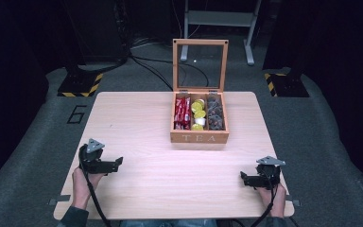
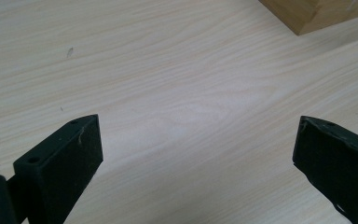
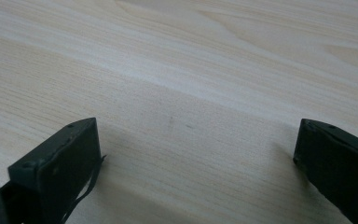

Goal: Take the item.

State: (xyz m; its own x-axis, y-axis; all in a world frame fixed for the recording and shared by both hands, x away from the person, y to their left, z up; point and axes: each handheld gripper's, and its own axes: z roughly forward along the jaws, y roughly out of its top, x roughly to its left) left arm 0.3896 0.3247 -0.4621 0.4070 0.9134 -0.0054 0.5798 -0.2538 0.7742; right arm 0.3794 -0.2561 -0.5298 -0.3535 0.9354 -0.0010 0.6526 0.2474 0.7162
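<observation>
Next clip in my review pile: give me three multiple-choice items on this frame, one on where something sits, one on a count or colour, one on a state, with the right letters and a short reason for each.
1. Where is the tea box on the table?
A. far side, right of centre
B. near left corner
C. between the person's hands

2. How many compartments does the box show?
A. two
B. three
C. five

3. How does the box's lid stand?
A. shut flat
B. lying loose on the table
C. raised upright at the back

Answers:
1 A: in the high view the box sits toward the far edge, right of the middle, well beyond both hand-held grippers, left and right.
2 B: red packets, yellow pods and dark pieces fill three side-by-side sections.
3 C: the framed lid stands up behind the open box.
</observation>
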